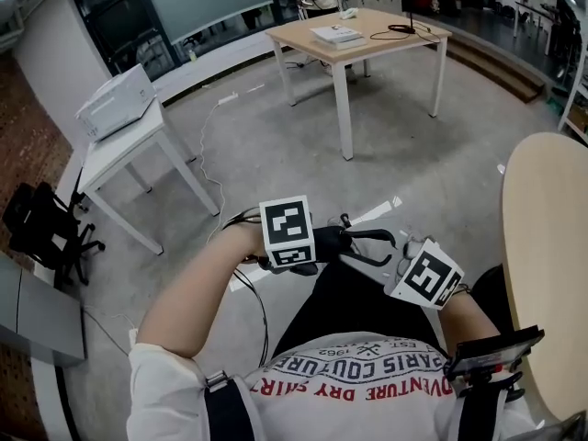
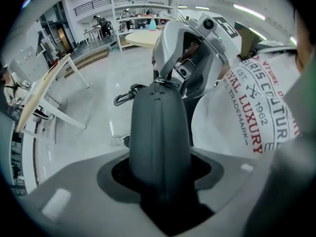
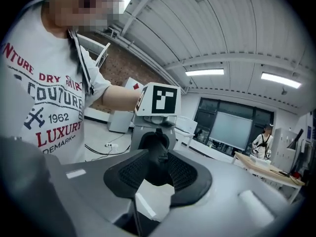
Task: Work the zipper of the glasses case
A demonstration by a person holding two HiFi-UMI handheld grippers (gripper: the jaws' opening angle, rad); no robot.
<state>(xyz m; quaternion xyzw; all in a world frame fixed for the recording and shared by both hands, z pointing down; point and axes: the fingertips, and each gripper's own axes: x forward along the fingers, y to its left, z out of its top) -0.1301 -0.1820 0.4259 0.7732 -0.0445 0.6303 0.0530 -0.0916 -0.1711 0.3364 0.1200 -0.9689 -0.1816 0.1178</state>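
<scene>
Fingers, left gripper [image 2: 159,186]: closed on the glasses case [image 2: 159,137], clamping its near end from both sides, with the body standing out lengthwise beyond the tips. Fingers, right gripper [image 3: 158,174]: spread apart, ribbed pads [image 3: 129,174] pressing on nothing; the case's far end sits in the gap between them, contact not discernible. Glasses case: dark grey, long and rounded, held in the air in front of the person's lap, between the two grippers, off any table. Zipper line [image 2: 159,117]: runs down the middle of the visible face; pull tab too small to pick out, probably at the far end nearest the right gripper. Handling, estimated: light, semi-stiff shell with a matte cover, unlikely to slip, likely to dent a little under a hard squeeze; best braced at the body and taken by the tab alone for the zipper. Clip [image 2: 126,97]: dark metal loop hanging at the far end, free to swing into the way. Surroundings: printed white shirt [image 1: 367,375], grey floor [image 1: 276,136], wooden table [image 1: 367,35] well apart.
</scene>
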